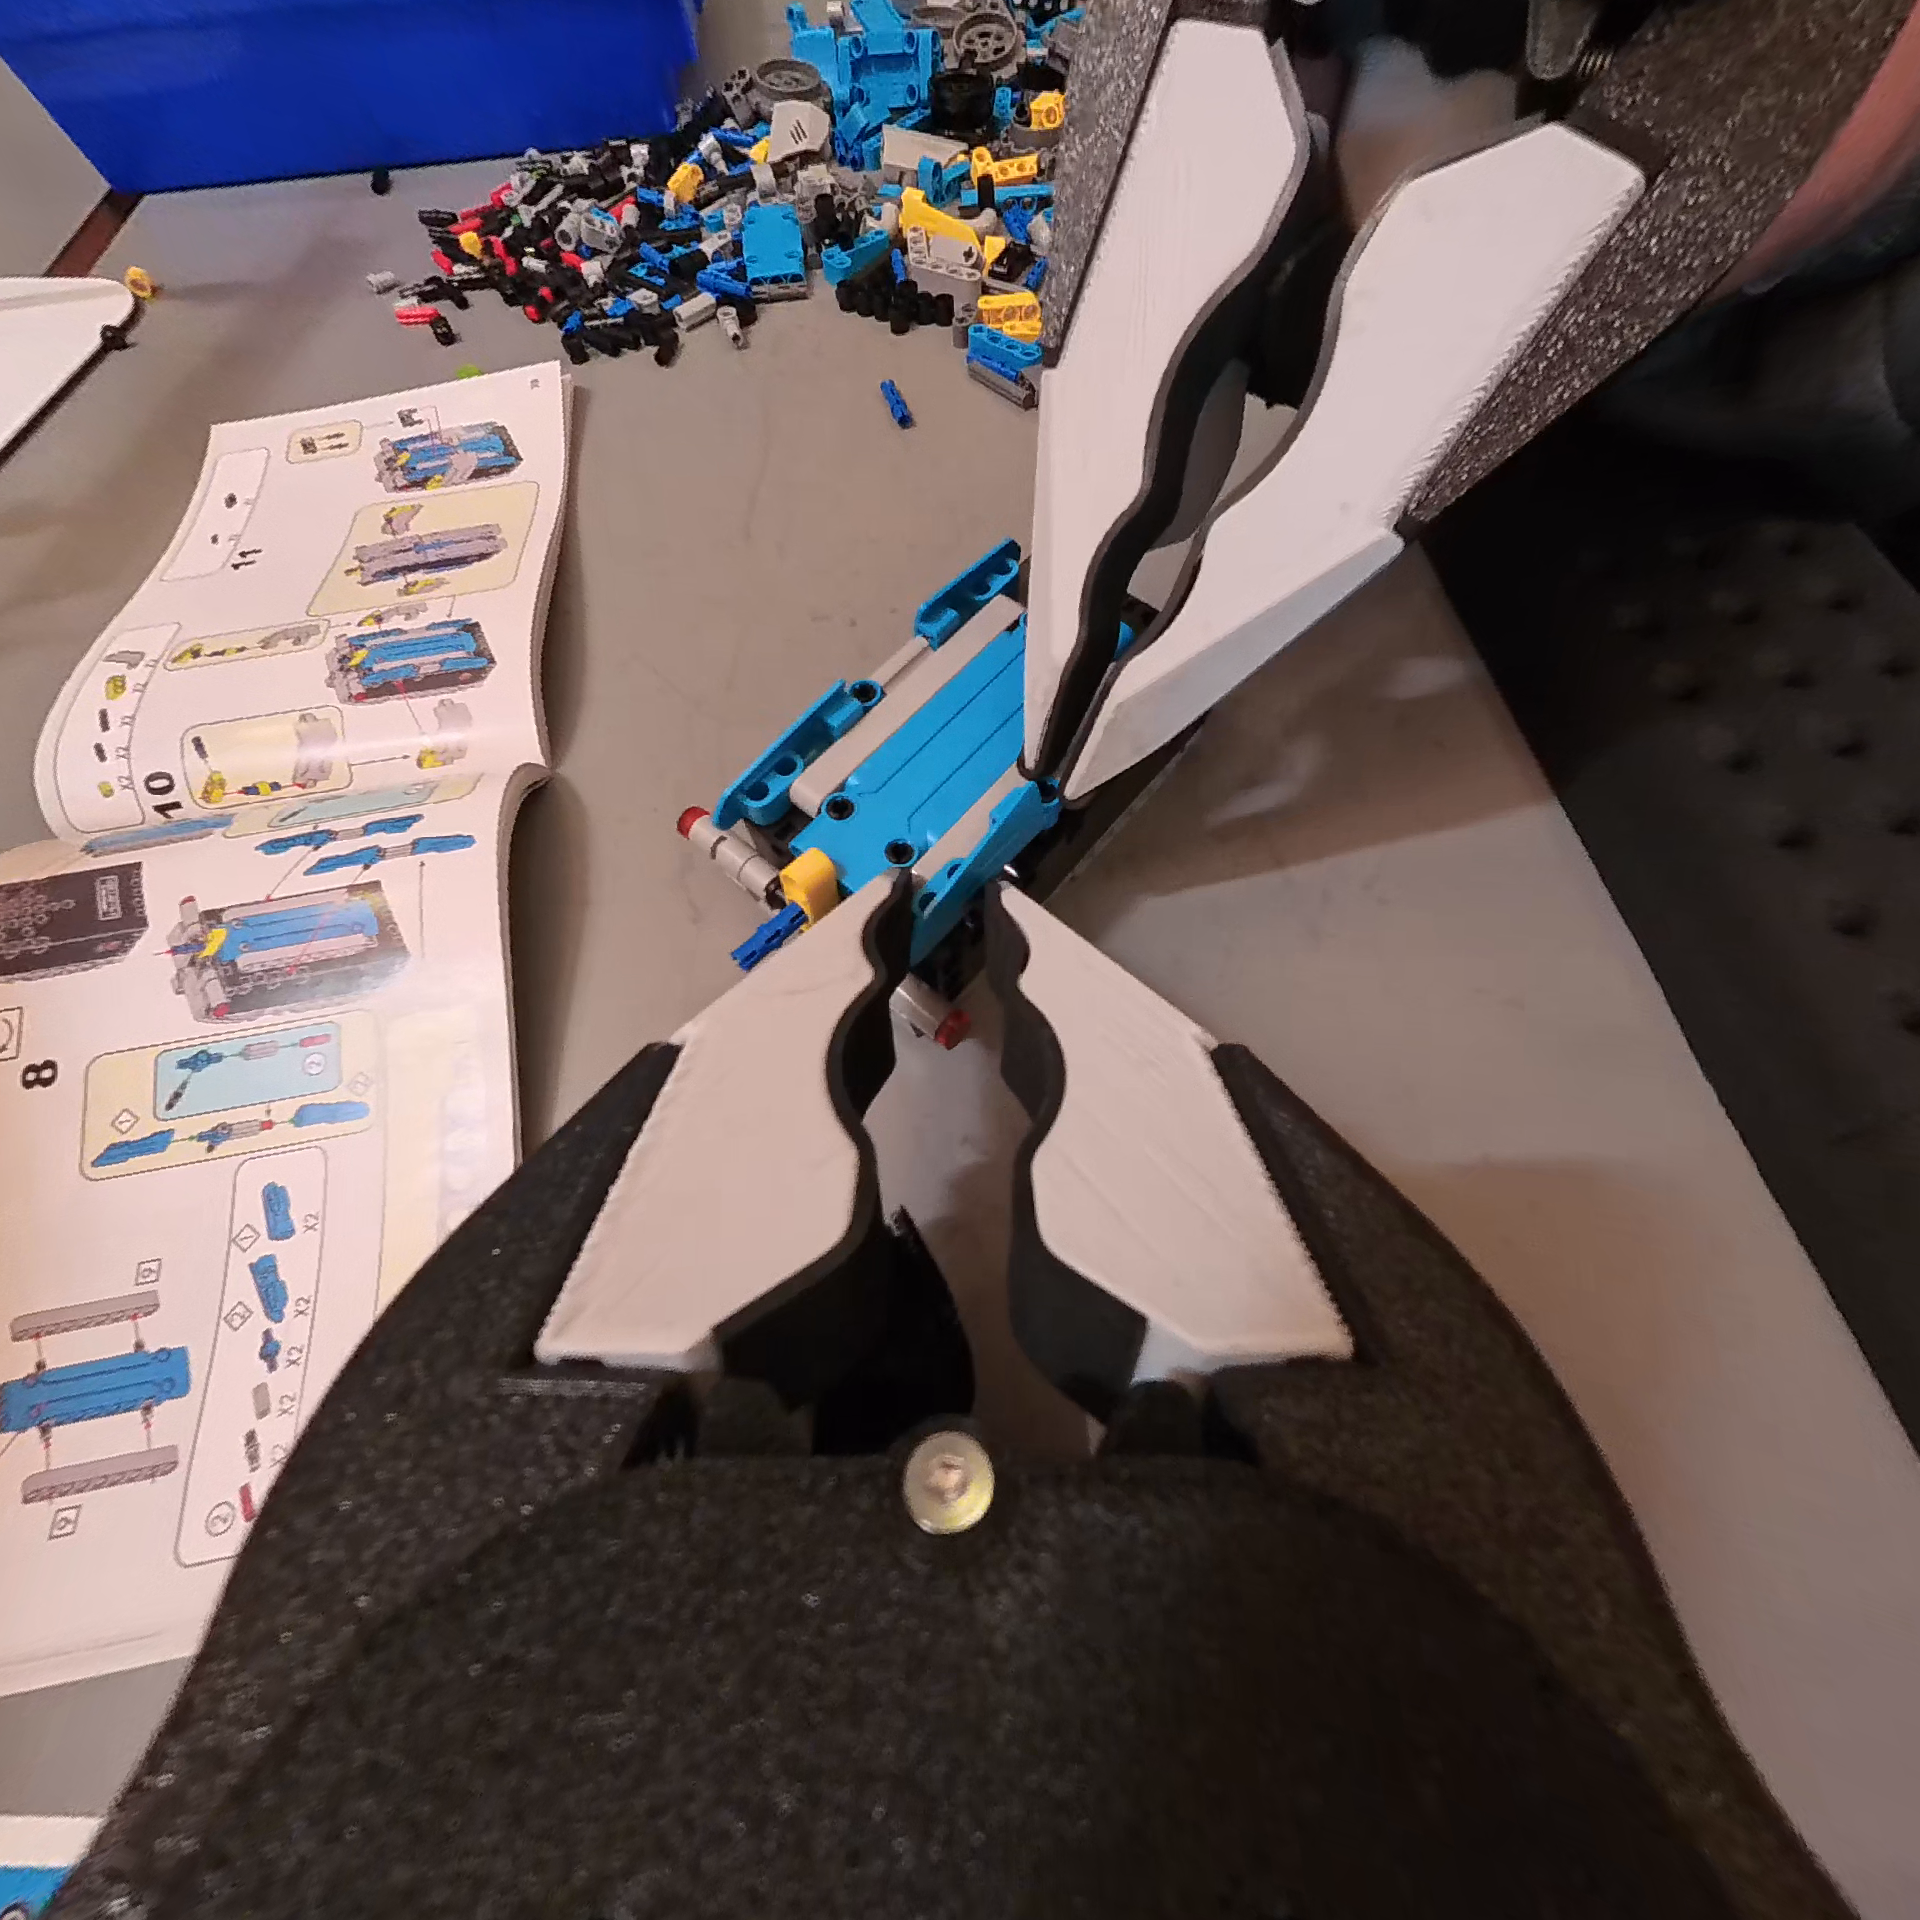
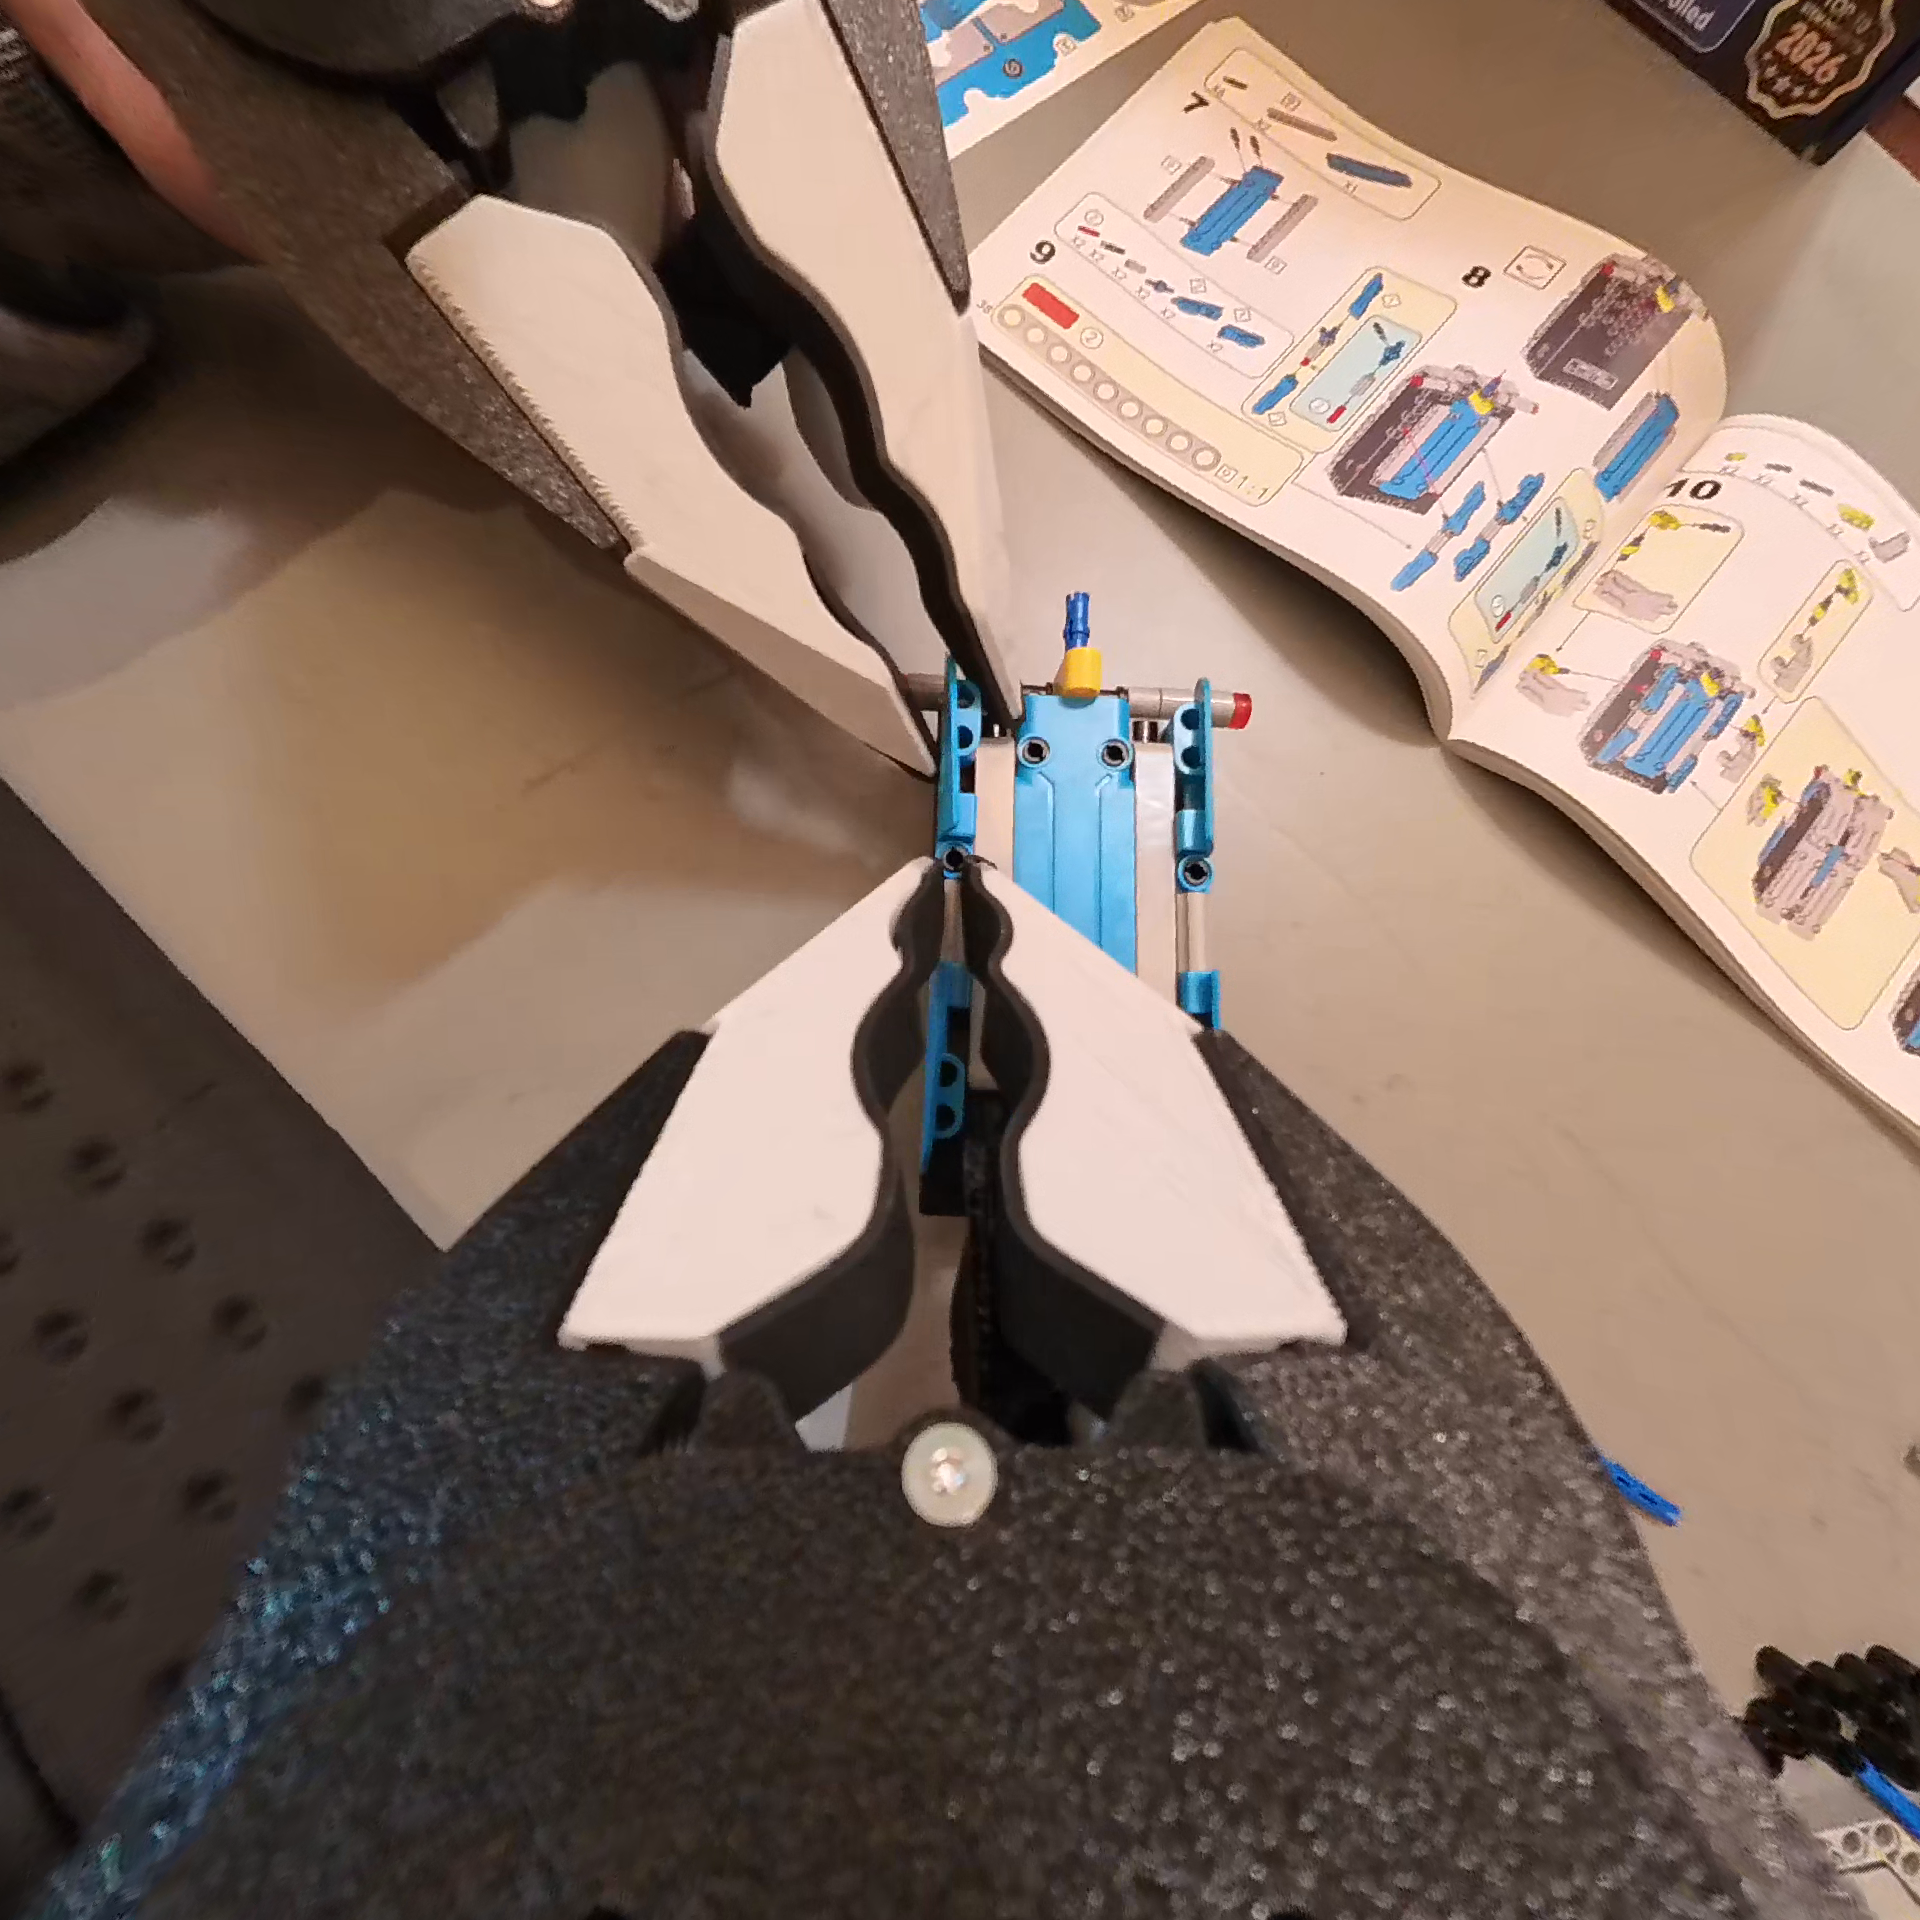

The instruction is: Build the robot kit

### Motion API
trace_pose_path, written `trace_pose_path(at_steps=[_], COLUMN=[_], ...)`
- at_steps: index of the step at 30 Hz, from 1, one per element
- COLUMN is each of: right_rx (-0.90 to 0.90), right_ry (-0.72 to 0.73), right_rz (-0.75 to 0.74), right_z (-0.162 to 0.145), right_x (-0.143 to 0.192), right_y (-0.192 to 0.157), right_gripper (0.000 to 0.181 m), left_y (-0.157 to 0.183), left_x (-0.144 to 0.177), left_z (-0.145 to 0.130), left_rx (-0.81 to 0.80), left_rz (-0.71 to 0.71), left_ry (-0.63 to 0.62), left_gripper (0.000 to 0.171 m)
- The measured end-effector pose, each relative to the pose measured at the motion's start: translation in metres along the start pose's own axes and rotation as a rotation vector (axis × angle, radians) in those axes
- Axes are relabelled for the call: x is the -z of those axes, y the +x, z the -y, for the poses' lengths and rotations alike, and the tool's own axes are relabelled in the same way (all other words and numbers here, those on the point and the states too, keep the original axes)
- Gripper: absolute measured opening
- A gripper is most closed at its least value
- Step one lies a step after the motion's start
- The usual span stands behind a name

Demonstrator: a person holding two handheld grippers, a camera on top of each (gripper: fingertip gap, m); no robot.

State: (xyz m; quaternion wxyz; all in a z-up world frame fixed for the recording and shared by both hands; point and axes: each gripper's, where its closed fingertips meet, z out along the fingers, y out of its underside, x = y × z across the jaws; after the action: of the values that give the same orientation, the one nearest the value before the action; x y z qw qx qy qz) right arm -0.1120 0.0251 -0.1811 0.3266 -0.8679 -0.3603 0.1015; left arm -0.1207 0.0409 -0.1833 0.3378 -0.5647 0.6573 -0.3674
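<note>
A small blue and grey brick model [image 1: 935, 748] lies on the grey table; it has a yellow piece and red-tipped axle ends. My left gripper [image 1: 951, 891] is shut on the blue side beam at the model's near corner. My right gripper [image 1: 1051, 781] comes in from the upper right, shut on the same side a little farther along. In the right wrist view the model [image 2: 1075, 831] points away from me. My right gripper [image 2: 956, 871] pinches the thin grey axle and blue beam on its left side. My left gripper [image 2: 971, 743] straddles the far left corner.
An open instruction booklet [image 1: 291, 831] lies left of the model; it also shows in the right wrist view [image 2: 1455, 416]. A pile of loose pieces [image 1: 790, 208] lies behind, before a blue bin [image 1: 343, 83]. A black perforated board [image 1: 1714, 727] borders the table's right edge. Both grippers' tips are close together, under 4 cm apart.
</note>
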Motion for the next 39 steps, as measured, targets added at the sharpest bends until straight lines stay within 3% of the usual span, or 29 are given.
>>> trace_pose_path(at_steps=[14,15,19,25,26,28,31,34,39], right_rx=[0.033,0.032,0.057,-0.012,-0.016,-0.035,-0.045,-0.084,-0.256], right_ry=[0.005,0.018,-0.013,-0.210,-0.226,-0.243,-0.259,-0.245,-0.144], right_rz=[0.007,0.008,-0.025,-0.014,-0.014,0.035,0.022,0.036,0.232], right_z=[0.003,0.007,0.001,-0.034,-0.037,-0.038,-0.038,-0.040,-0.033], right_x=[0.002,0.005,0.008,-0.020,-0.024,-0.028,-0.028,-0.025,-0.013], right_y=[0.002,0.003,0.020,0.034,0.035,0.026,0.026,0.030,0.024], right_gripper=[0.008,0.027,0.065,0.100,0.096,0.070,0.067,0.067,0.066], left_y=[0.000,-0.001,-0.002,-0.004,-0.004,-0.004,-0.004,-0.008,-0.010], left_x=[-0.001,-0.001,-0.002,-0.003,-0.004,-0.004,-0.005,-0.001,0.013], left_z=[-0.004,-0.005,-0.004,-0.002,-0.002,-0.002,-0.004,-0.002,0.005], left_rx=[-0.064,-0.061,-0.068,-0.061,-0.060,-0.049,0.007,0.089,0.228], left_rz=[0.034,0.034,0.039,0.054,0.055,0.059,0.054,0.068,0.046], left_ry=[-0.030,-0.034,-0.037,-0.036,-0.039,-0.041,-0.053,-0.033,0.068], left_gripper=[0.012,0.012,0.011,0.012,0.013,0.013,0.020,0.038,0.047])
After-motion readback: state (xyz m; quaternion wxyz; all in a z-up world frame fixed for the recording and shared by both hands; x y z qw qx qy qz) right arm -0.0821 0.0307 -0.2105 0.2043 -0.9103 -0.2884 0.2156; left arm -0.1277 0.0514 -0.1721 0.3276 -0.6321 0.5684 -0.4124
